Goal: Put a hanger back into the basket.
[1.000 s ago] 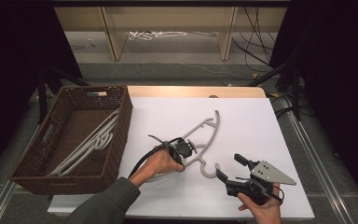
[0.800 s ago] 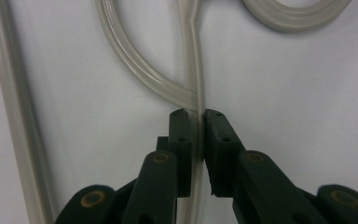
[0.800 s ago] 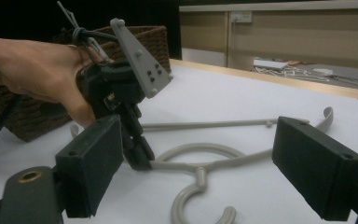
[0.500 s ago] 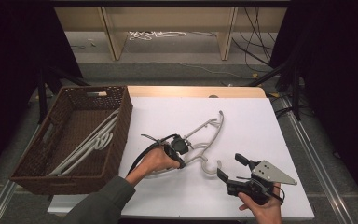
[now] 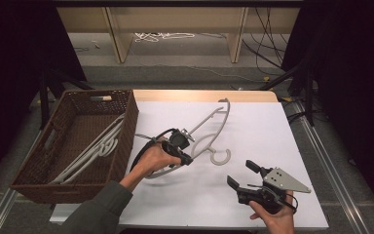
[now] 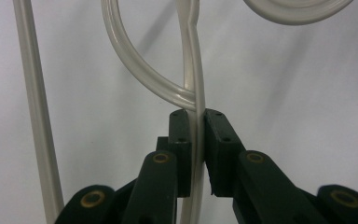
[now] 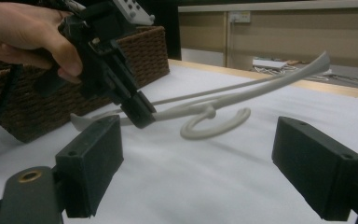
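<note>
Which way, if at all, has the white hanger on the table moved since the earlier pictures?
Yes. The hanger, clamped in the left gripper, has tilted up off the sheet and shifted slightly toward the basket, a fixed thing in the high view.

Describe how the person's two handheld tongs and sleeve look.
Both tongs are black. The left tongs have flat rectangular pads with small screw holes, brass-coloured pivot pins and a trailing black cable. The right tongs carry a grey three-cornered plate with holes. The left forearm wears a dark olive-grey sleeve.
</note>
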